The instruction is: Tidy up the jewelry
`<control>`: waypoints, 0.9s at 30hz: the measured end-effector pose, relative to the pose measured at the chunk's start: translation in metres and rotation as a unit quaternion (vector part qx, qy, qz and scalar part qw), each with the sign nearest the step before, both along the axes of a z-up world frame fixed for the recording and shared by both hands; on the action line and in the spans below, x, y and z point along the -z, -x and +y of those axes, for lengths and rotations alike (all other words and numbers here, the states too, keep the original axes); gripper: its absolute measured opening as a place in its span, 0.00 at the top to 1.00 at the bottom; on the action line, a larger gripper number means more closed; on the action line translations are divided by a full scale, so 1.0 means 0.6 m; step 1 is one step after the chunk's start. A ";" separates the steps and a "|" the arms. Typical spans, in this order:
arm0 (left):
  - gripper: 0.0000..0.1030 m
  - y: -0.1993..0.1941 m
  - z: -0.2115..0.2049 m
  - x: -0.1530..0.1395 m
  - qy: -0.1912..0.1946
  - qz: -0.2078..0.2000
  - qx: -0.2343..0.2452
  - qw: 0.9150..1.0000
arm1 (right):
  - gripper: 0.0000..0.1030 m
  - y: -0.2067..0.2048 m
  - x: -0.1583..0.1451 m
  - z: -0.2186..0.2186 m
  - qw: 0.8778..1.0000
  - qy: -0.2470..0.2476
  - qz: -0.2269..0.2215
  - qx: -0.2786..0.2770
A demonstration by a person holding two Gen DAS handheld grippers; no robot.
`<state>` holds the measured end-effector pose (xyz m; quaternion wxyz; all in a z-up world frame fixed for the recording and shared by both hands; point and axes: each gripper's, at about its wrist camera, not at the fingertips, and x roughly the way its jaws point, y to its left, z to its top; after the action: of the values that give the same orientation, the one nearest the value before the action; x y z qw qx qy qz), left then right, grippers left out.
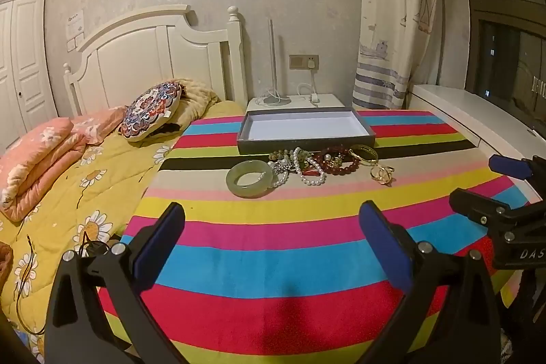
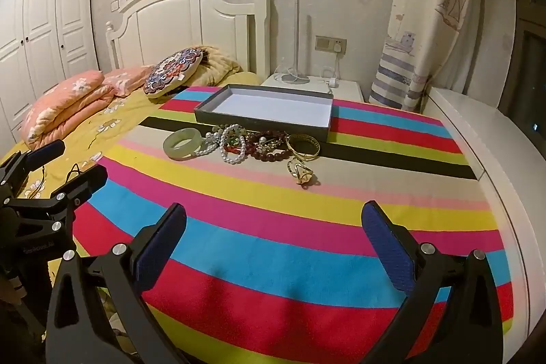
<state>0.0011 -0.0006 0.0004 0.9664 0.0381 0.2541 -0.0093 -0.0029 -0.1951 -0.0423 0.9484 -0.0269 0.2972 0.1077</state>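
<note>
Bangle (image 1: 250, 178), jade, ahead of both wide-open, empty jaws: hard, slick, brittle; pinch its rim, clear of tangled pearls (image 1: 309, 173).

white letters "das" on right hand-held gripper (image 1: 505, 179) body; wall notice unreadable.

Both cameras looked forward and slightly down from low over the near end of the striped counter (image 1: 273, 220), toward the headboard wall. The left view sat further left, the right one further right. Both shared the grey tray (image 1: 305, 133), the jewelry pile (image 2: 245, 142) and the bed (image 2: 85, 111).
</note>
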 end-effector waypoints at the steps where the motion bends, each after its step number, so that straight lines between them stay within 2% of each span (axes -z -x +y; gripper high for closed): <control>1: 0.02 0.000 -0.001 0.000 -0.001 -0.001 0.001 1.000 | 0.04 0.001 0.001 0.000 1.000 -0.001 0.000 0.000; 14: 0.02 -0.001 0.013 -0.018 -0.002 0.000 0.000 1.000 | 0.04 0.000 0.010 0.006 1.000 0.000 0.006 0.000; 15: 0.02 -0.002 0.013 -0.003 0.002 0.002 0.000 1.000 | 0.04 -0.001 0.011 0.007 1.000 0.000 0.007 0.000; 27: 0.02 0.011 0.020 -0.010 0.001 0.002 -0.003 1.000 | 0.04 -0.001 0.019 0.008 1.000 -0.003 0.007 0.000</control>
<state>-0.0058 0.0111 0.0065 0.9658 0.0365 0.2564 -0.0072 -0.0022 -0.1901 -0.0540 0.9463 -0.0234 0.3034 0.1092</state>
